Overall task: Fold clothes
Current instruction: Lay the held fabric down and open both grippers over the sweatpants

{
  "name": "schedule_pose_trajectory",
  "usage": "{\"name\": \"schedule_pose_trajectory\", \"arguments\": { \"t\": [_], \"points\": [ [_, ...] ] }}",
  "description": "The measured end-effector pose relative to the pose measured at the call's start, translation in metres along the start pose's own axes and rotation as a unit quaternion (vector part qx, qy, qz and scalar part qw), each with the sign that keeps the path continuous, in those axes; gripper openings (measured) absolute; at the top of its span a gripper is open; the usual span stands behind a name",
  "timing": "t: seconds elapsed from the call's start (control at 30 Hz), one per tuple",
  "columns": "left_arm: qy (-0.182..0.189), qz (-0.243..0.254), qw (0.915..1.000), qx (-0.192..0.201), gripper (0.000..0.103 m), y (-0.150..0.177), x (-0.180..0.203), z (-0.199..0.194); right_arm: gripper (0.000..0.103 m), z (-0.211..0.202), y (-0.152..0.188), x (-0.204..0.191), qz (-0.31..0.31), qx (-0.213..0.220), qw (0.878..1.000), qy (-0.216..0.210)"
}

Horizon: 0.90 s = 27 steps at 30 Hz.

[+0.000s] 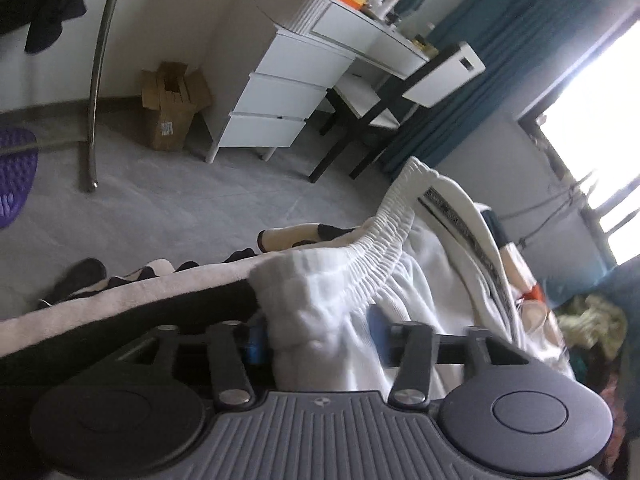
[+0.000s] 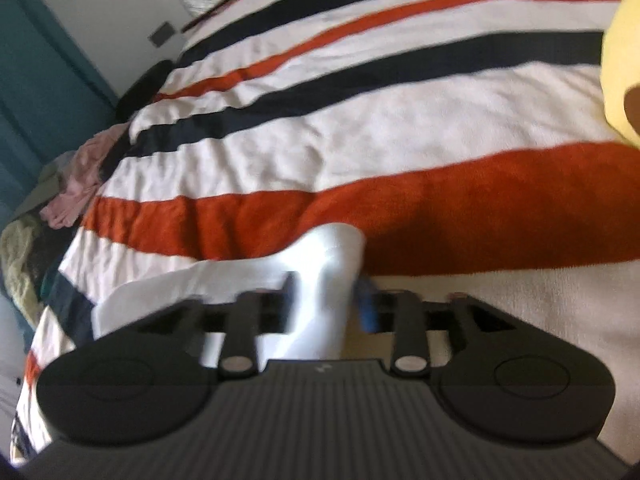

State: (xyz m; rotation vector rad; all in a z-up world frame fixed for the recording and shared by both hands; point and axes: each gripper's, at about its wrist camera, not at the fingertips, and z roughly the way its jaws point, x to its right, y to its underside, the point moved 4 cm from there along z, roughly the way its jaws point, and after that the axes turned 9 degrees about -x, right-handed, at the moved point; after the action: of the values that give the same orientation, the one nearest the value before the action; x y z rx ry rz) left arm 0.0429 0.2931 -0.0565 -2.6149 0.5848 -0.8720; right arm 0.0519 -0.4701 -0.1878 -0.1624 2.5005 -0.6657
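Through the left wrist camera, a purple nubbed mat (image 1: 14,172) shows at the far left on the grey floor (image 1: 192,200), beside a chrome curved pole (image 1: 98,76). Dark clothing (image 1: 40,4) hangs at the upper left. Further right, an open cardboard box (image 1: 172,104) stands against the wall, next to a white drawer unit (image 1: 276,104) with a cluttered top. A dark-framed chair with white panels (image 1: 384,108) stands by teal curtains (image 1: 472,80), and a bright window (image 1: 600,120) fills the right edge.

In the foreground, the white garment (image 1: 360,276) with a gathered elastic waistband lies bunched on the edge of the bed, its waistband running up and away to the right. The left gripper (image 1: 316,340) has its fingers spread apart, with a fold of the white cloth lying between them; the blue pads (image 1: 256,340) do not seem to press the cloth.

Through the right wrist camera, teal curtains stand at the left, with pink (image 2: 80,176) and pale crumpled clothes heaped at the bed's left edge. A striped blanket (image 2: 360,128) in white, navy and rust covers the bed. A yellow item (image 2: 622,60) sits at the right edge.

The right gripper (image 2: 328,300) also has its fingers parted. A ridge of the white garment (image 2: 328,264) rises between them, lying on the blanket; the picture is blurred, but the fingers appear clear of the cloth.
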Motion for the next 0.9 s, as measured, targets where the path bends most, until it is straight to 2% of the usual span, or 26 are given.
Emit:
{"name": "schedule_pose_trajectory", "arguments": {
  "t": [0.03, 0.13, 0.23, 0.33, 0.43, 0.53, 0.57, 0.6, 0.7, 0.9],
  "points": [
    [-0.005, 0.011, 0.9999, 0.002, 0.072, 0.002, 0.003, -0.003, 0.082, -0.01, 0.0, -0.005, -0.012, 0.012, 1.0, -0.005],
    [-0.018, 0.052, 0.9982, 0.026, 0.083, 0.01, 0.017, -0.016, 0.081, -0.04, 0.002, -0.022, -0.053, 0.047, 0.997, -0.026],
    [-0.016, 0.104, 0.9919, 0.072, 0.088, 0.02, 0.031, -0.038, 0.081, -0.068, 0.006, -0.042, -0.102, 0.074, 0.991, -0.054],
    [0.004, 0.154, 0.9806, 0.121, 0.094, 0.034, 0.047, -0.06, 0.081, -0.095, 0.018, -0.058, -0.145, 0.081, 0.981, -0.097],
    [0.022, 0.212, 0.9648, 0.154, 0.096, 0.053, 0.067, -0.074, 0.083, -0.112, 0.039, -0.074, -0.185, 0.058, 0.969, -0.154],
    [0.048, 0.267, 0.949, 0.16, 0.097, 0.073, 0.089, -0.078, 0.081, -0.112, 0.074, -0.096, -0.252, -0.003, 0.945, -0.207],
    [0.057, 0.282, 0.945, 0.156, 0.097, 0.081, 0.095, -0.077, 0.081, -0.11, 0.084, -0.102, -0.266, -0.009, 0.94, -0.215],
    [0.064, 0.296, 0.9413, 0.149, 0.098, 0.088, 0.102, -0.076, 0.081, -0.11, 0.093, -0.109, -0.281, -0.011, 0.934, -0.221],
    [0.077, 0.335, 0.9305, 0.126, 0.098, 0.113, 0.12, -0.069, 0.081, -0.108, 0.126, -0.133, -0.345, -0.012, 0.906, -0.244],
    [0.101, 0.413, 0.9009, 0.087, 0.098, 0.17, 0.147, -0.05, 0.081, -0.099, 0.196, -0.162, -0.444, -0.011, 0.852, -0.277]
  ]
}}
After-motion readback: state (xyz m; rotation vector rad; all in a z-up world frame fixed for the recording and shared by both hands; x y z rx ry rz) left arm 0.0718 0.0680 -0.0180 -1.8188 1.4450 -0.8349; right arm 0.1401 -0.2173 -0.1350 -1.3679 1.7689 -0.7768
